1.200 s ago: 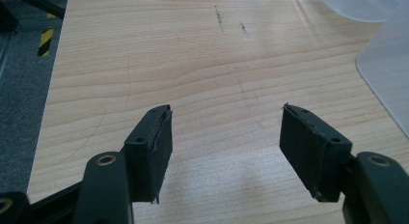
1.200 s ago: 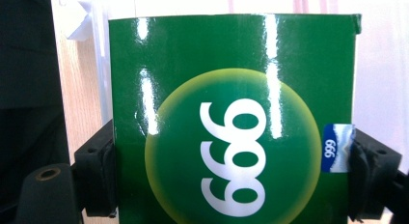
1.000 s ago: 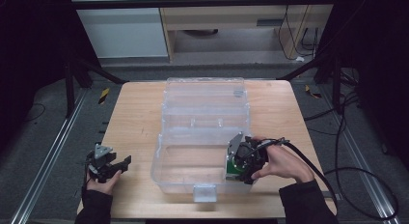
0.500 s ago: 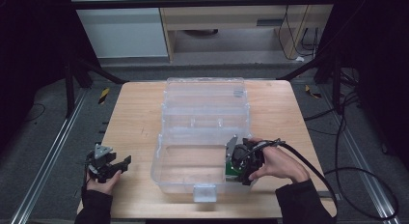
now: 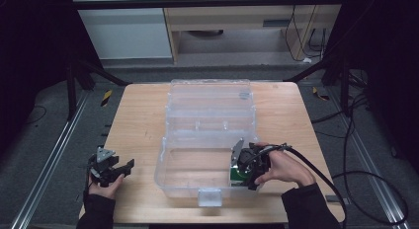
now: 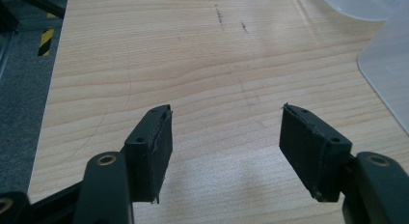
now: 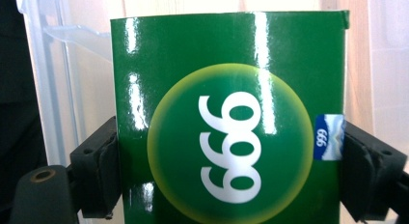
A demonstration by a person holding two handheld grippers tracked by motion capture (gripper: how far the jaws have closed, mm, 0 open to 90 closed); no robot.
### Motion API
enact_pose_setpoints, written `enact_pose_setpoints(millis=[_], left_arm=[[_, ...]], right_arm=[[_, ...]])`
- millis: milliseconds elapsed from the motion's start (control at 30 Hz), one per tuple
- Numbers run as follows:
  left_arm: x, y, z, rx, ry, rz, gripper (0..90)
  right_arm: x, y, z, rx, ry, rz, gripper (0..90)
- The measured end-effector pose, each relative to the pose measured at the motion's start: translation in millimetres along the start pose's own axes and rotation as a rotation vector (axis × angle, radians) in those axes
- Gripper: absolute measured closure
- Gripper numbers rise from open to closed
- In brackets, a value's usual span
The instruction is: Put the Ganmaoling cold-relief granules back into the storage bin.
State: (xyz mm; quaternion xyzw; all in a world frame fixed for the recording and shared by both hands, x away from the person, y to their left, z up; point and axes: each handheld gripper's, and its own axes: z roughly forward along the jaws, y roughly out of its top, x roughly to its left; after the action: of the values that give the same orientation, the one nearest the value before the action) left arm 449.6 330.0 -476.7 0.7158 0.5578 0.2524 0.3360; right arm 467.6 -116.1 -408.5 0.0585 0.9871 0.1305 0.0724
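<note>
Gripping a glossy green cardboard box (image 7: pixel 229 120) printed with white "999" digits, the right gripper (image 5: pixel 245 166) sits inside the clear plastic storage bin (image 5: pixel 207 140).

Its black jaws press the box's two sides at the bin's near right corner, beside the transparent wall. The left gripper (image 6: pixel 226 151) rests well apart with jaws spread wide over the bare light wooden table (image 5: pixel 138 120), nothing between them.

Open clear bin (image 5: pixel 197 140) on table (image 5: pixel 138 120)
</note>
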Motion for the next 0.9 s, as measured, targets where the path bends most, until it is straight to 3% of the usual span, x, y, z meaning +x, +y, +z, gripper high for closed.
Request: enact_pose_setpoints(millis=[200,333,633,767,900], left_arm=[[0.0,0.1,0.0,0.000,0.000,0.000,35.7],[-0.1,0.0,0.0,0.000,0.000,0.000,35.8],[-0.1,-0.1,0.0,0.000,-0.002,-0.001,35.7],[0.0,-0.2,0.0,0.001,-0.001,-0.001,35.8],[-0.1,-0.2,-0.1,0.001,0.000,0.000,35.7]], right_arm=[[-0.7,-0.6,-0.6,0.022,-0.003,0.013,12.3],[-2.8,-2.9,-7.2,-0.003,-0.019,0.022,15.2],[1.9,-13.4,-36.1,-0.126,-0.080,0.089,9.4],[2.1,-26.8,-52.8,-0.216,-0.126,0.168,7.4],[1.3,-39.4,-56.2,-0.260,-0.161,0.218,6.1]])
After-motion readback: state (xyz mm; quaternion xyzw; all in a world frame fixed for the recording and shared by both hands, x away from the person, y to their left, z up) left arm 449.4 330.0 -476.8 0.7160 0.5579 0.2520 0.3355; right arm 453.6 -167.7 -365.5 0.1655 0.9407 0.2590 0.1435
